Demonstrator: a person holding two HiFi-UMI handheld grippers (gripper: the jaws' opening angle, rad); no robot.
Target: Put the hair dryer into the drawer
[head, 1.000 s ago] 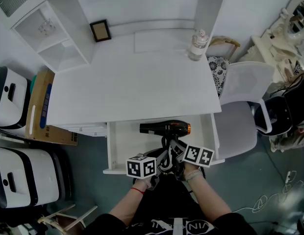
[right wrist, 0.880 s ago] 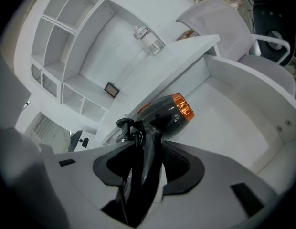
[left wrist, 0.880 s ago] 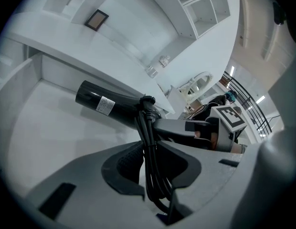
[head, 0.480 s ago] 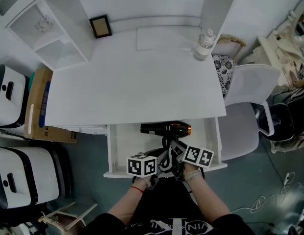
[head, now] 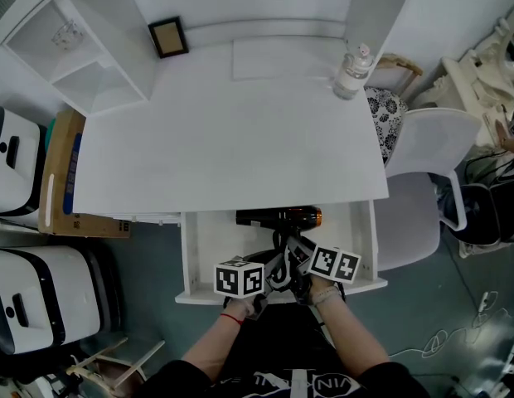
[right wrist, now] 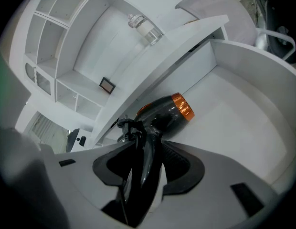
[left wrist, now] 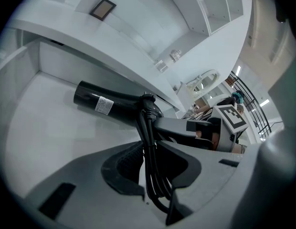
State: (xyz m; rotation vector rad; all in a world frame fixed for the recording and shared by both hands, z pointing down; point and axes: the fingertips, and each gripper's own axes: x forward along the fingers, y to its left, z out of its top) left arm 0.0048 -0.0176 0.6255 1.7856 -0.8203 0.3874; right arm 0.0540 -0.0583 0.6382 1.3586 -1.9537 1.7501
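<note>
The black hair dryer point(head: 278, 217), with an orange ring at one end, lies crosswise inside the open white drawer point(head: 196, 251), at its back, just below the desk's front edge. My left gripper point(head: 272, 269) is shut on the dryer's bundled black cord point(left wrist: 149, 173). The dryer's barrel point(left wrist: 109, 106) stretches left beyond it. My right gripper point(head: 293, 260) is shut on the dryer's handle point(right wrist: 147, 168), and the orange-ringed body point(right wrist: 168, 111) sits close over the drawer floor. The two grippers stand side by side at the drawer's front. Whether the dryer touches the floor I cannot tell.
A white desk point(head: 232, 139) spans above the drawer, with a clear bottle point(head: 354, 71) and a small picture frame point(head: 167, 37) at its back. White shelves point(head: 70, 52) stand at the left, a cardboard box point(head: 62, 172) and white machines point(head: 41, 301) beside them. A white chair point(head: 423, 201) is at the right.
Both grippers have sunk a little with the hair dryer, lower into the drawer. Both grips look the same. The head view has shifted slightly.
</note>
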